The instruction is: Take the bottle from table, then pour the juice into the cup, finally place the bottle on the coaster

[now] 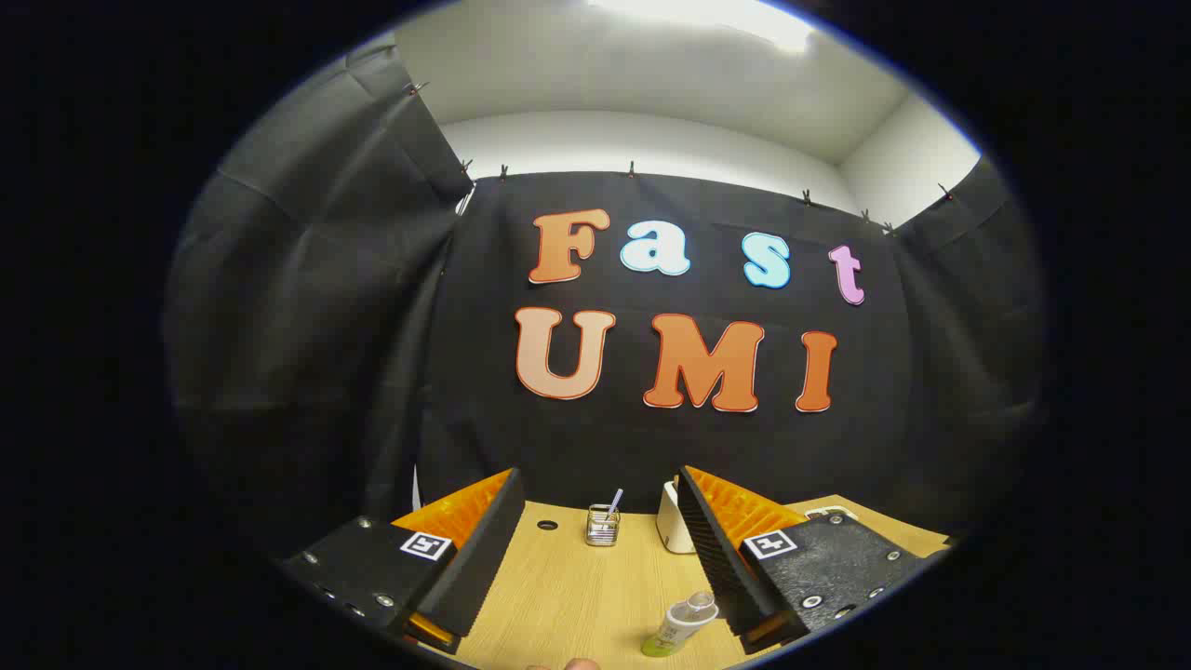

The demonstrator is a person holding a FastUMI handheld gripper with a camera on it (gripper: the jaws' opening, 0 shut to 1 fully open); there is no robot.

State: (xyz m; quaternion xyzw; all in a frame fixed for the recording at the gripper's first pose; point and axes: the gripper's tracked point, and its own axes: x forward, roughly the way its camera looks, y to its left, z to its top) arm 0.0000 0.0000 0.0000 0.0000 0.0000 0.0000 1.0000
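My gripper (600, 479) is open, its two fingers spread wide above a light wooden table (568, 586). A small clear bottle (682, 625) with a pale label and greenish juice at its base stands low between the fingers, close beside the right finger (721, 549). Nothing is gripped. A white cup (670, 529) stands farther back on the table, just ahead of the right fingertip, which hides part of it. A pale flat thing (831, 511), perhaps the coaster, peeks out beyond the right finger; I cannot tell for sure.
A small wire-mesh holder (603, 527) with a pen in it stands at the back of the table, ahead of the gap between the fingers. A dark round hole (547, 526) lies left of it. Black cloth walls close the booth behind and at both sides.
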